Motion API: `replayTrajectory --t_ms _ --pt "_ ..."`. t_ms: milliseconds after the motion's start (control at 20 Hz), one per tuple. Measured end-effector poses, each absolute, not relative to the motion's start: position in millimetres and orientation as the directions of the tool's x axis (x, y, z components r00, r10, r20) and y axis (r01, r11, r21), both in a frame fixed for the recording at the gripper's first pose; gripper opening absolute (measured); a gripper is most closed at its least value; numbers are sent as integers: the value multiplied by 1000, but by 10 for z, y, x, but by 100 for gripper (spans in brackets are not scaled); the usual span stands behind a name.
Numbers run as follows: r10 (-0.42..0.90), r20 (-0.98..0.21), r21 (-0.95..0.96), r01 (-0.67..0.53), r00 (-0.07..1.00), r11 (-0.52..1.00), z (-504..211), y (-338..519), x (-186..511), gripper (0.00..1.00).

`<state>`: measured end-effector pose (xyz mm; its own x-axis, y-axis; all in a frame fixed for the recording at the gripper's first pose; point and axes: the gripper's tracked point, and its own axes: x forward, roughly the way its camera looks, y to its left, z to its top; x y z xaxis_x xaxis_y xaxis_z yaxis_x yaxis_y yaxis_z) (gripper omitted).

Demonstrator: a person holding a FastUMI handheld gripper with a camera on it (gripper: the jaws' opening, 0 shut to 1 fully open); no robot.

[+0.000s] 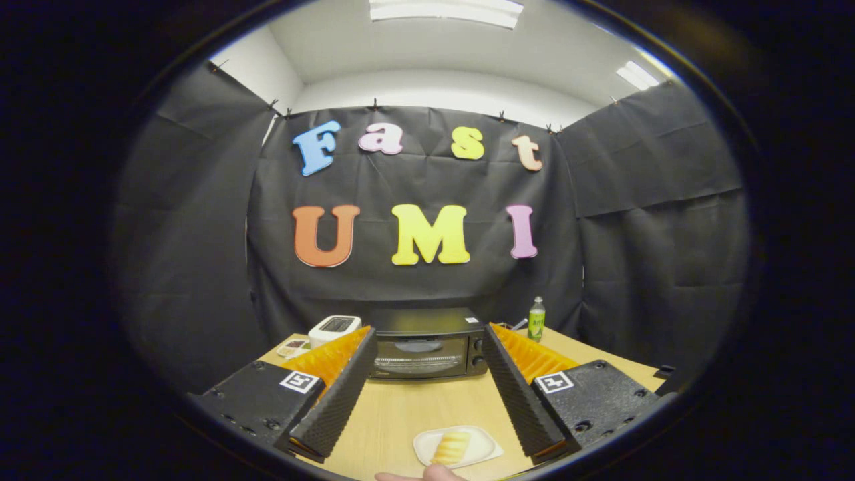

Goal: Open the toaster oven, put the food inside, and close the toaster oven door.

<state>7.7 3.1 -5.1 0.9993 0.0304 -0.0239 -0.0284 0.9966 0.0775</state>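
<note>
Black toaster oven with glass door sits shut at the far end of the light wooden table, straight ahead of my tongs and framed between the two fingertips. Food: a pale yellow ridged pastry on a white rounded plate, lying low between the fingers, closer to the right one, well short of the oven. My tongs are spread wide, grasping nothing. A fingertip of a hand shows just below the plate. White pop-up toaster stands beyond the left finger, beside the oven. Green bottle stands beyond the right finger.
</note>
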Motion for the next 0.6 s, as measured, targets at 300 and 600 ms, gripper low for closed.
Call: replayTrajectory --t_ms 300,600 --pt "58 -28 48 -57 998 997 -79 94 155 100" --pt "180 -24 25 -179 983 983 -114 275 614 100"
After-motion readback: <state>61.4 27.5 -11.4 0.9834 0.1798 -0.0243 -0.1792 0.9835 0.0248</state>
